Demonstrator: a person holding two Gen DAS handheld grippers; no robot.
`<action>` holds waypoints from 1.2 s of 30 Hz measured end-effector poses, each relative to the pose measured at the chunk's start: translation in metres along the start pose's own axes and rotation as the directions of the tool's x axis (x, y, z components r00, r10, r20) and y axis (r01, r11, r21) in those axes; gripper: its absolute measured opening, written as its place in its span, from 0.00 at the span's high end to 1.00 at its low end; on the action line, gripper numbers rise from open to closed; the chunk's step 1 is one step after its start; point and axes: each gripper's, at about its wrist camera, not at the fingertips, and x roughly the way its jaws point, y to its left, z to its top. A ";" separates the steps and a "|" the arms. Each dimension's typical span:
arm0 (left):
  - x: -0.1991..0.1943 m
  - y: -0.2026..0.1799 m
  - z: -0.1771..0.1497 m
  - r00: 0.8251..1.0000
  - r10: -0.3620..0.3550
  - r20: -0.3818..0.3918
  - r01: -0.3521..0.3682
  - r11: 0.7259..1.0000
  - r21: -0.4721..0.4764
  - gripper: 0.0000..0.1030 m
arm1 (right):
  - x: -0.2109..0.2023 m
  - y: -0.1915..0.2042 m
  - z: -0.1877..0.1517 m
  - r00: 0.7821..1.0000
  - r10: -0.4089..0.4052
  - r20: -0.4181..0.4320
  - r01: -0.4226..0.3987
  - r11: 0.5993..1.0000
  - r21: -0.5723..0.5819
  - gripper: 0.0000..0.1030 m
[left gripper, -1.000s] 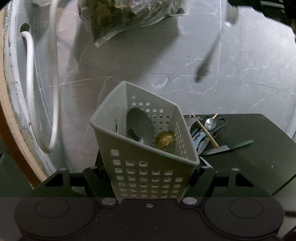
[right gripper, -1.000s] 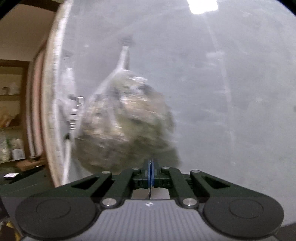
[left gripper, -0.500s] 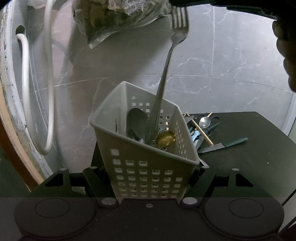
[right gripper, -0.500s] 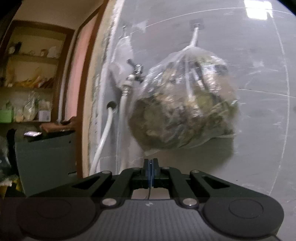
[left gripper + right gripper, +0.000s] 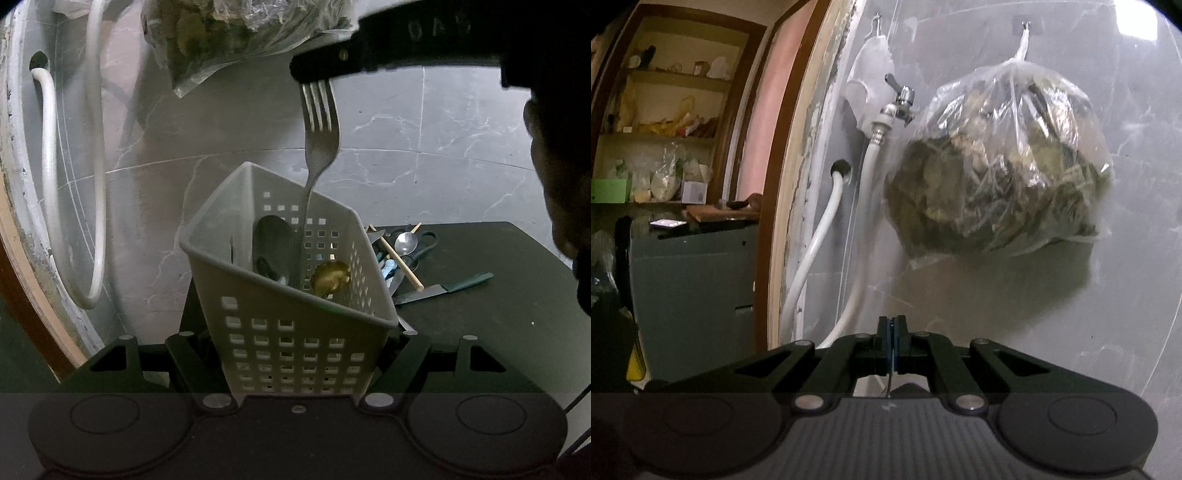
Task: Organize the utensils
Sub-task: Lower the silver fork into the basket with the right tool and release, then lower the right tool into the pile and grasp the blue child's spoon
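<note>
Left wrist view: the left gripper [image 5: 299, 354] is clamped on the lower walls of a pale perforated plastic basket [image 5: 258, 266], one finger [image 5: 188, 354] pressing on each side. The basket stands tilted toward the camera at the edge of a dark table [image 5: 498, 314]. Inside it lie a large dark spoon [image 5: 271, 240] and a brass-coloured spoon bowl [image 5: 330, 277].

The right gripper [image 5: 314, 70] enters from the upper right, its jaws closed on the tine tips of a steel fork [image 5: 319, 144]. The fork hangs tines up; its handle passes down into the basket between the dark spoon and the brass bowl. Whether the handle end touches the basket floor cannot be told.

On the table just behind the basket lies a pile of loose utensils: a small spoon [image 5: 405, 242], a wooden chopstick [image 5: 400, 264], black-handled scissors [image 5: 428, 240], a blue-handled piece [image 5: 388, 267] and a green-handled knife [image 5: 443, 288].

Right wrist view: the right gripper's blue pads [image 5: 888, 347] are pressed together on a thin metal edge. Ahead, a clear plastic bag [image 5: 1001, 177] of dried leaves hangs on a grey tiled wall [image 5: 1108, 332], beside a tap [image 5: 899, 101] feeding a white hose [image 5: 864, 221].
</note>
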 end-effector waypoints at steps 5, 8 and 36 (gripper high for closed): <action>0.000 -0.001 0.000 1.000 0.000 0.000 0.000 1.000 0.001 0.26 | 0.005 0.002 -0.009 1.000 0.006 -0.020 -0.006 1.000 0.000 0.99; 0.000 -0.001 0.000 1.000 -0.001 0.000 0.001 1.000 0.001 0.26 | 0.010 0.004 -0.013 0.999 0.011 -0.031 -0.012 1.000 -0.003 0.99; 0.001 -0.004 0.000 1.000 0.002 -0.001 -0.002 1.000 0.001 0.26 | -0.013 -0.045 -0.039 0.974 -0.199 -0.109 0.213 0.966 0.144 0.00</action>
